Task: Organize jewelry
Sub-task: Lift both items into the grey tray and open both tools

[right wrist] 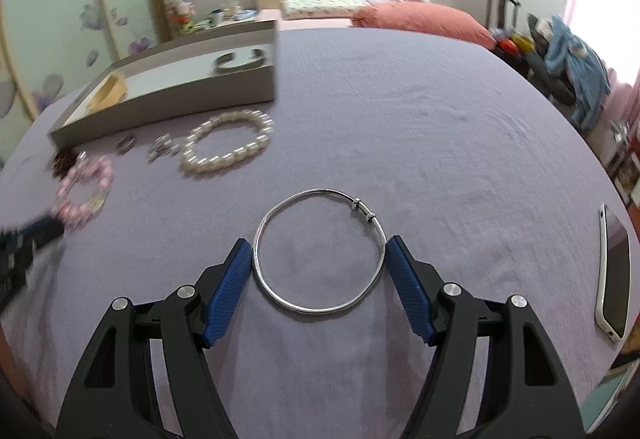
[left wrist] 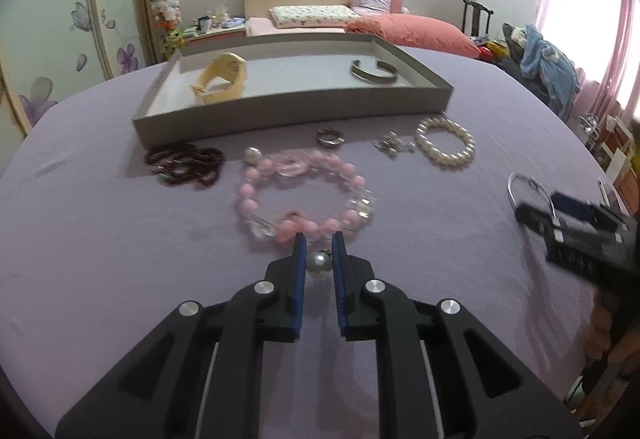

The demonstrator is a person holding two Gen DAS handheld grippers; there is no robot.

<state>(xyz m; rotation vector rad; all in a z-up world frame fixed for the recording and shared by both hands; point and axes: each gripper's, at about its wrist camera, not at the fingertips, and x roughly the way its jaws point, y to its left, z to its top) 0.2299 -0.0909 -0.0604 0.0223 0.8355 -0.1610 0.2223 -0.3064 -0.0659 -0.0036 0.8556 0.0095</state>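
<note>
My left gripper [left wrist: 319, 245] is shut on a pearl earring [left wrist: 319, 264], held between its blue pads just above the purple cloth, in front of a pink bead bracelet [left wrist: 304, 195]. My right gripper [right wrist: 319, 249] is open around a thin silver bangle [right wrist: 320, 251] that lies flat on the cloth, one pad at each side of it. The grey tray [left wrist: 292, 111] at the back holds a cream bangle [left wrist: 220, 79] and a metal cuff [left wrist: 374, 71]. In the left wrist view the right gripper [left wrist: 536, 207] shows at the far right.
On the cloth before the tray lie a dark red bead bracelet [left wrist: 186, 163], a second pearl earring [left wrist: 253, 155], a silver ring [left wrist: 330, 137], a small silver piece [left wrist: 392, 146] and a white pearl bracelet [left wrist: 445, 143]. A phone [right wrist: 612, 271] lies at the right edge.
</note>
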